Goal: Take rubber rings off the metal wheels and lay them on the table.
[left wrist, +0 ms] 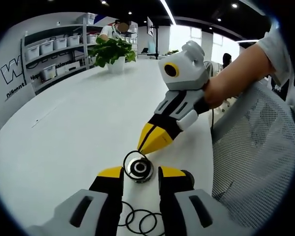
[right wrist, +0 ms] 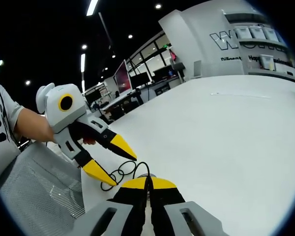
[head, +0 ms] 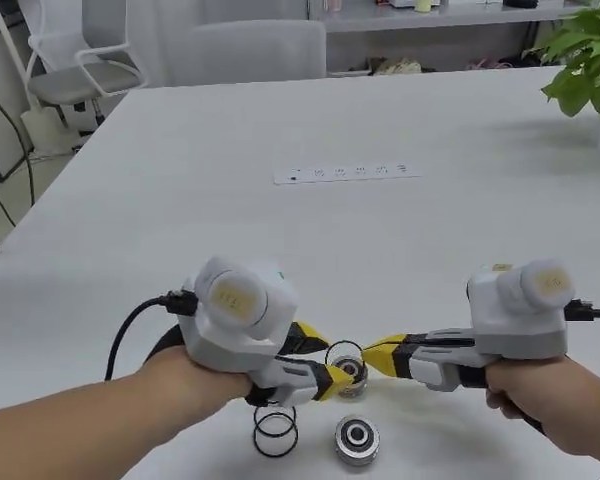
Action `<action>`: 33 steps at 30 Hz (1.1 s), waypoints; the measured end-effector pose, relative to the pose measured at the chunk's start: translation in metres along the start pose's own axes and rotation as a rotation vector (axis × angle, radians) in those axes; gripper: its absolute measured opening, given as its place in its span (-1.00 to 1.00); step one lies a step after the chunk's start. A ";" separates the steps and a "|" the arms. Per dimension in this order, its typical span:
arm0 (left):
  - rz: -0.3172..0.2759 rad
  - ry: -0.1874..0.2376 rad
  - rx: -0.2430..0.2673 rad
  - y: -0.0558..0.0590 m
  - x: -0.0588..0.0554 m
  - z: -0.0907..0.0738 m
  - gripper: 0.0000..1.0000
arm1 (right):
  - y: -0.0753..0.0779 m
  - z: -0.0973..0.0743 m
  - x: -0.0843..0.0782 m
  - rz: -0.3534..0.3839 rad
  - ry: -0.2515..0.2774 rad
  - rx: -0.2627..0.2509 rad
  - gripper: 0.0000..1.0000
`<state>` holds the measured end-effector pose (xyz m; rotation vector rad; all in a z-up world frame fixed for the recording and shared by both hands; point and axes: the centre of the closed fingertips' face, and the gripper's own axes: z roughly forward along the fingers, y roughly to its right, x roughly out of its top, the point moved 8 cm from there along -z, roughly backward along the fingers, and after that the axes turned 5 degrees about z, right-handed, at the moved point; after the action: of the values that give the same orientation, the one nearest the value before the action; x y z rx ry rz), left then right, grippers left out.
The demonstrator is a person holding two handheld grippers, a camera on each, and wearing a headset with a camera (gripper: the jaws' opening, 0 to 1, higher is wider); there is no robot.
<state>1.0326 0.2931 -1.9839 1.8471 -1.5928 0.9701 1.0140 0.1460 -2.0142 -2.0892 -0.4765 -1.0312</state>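
At the table's (head: 280, 230) near edge, the right gripper (head: 370, 354) was pinched shut on a ring (head: 344, 350) atop a wheel (head: 352, 378). The left gripper (head: 333, 362) was spread about that wheel. Two rings (head: 276, 430) were noted nearby.

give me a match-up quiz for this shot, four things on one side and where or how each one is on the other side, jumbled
Things
1. left gripper
2. right gripper
3. loose rubber rings
4. plant

Places or states
a. at the far right of the table
b. jaws shut on a rubber ring
c. lying flat on the table, close to the person
d. jaws apart, a metal wheel between their tips

Pairs: 1-d, 2-b, 3-c, 4-a
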 end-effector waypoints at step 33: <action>-0.079 0.113 0.072 -0.001 -0.012 -0.089 0.09 | -0.013 0.013 0.026 -0.013 0.010 0.046 -1.00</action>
<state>1.0162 0.3688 -1.9384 1.8531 -1.4253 1.0892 1.0285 0.1646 -1.9931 -2.0420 -0.5048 -1.0279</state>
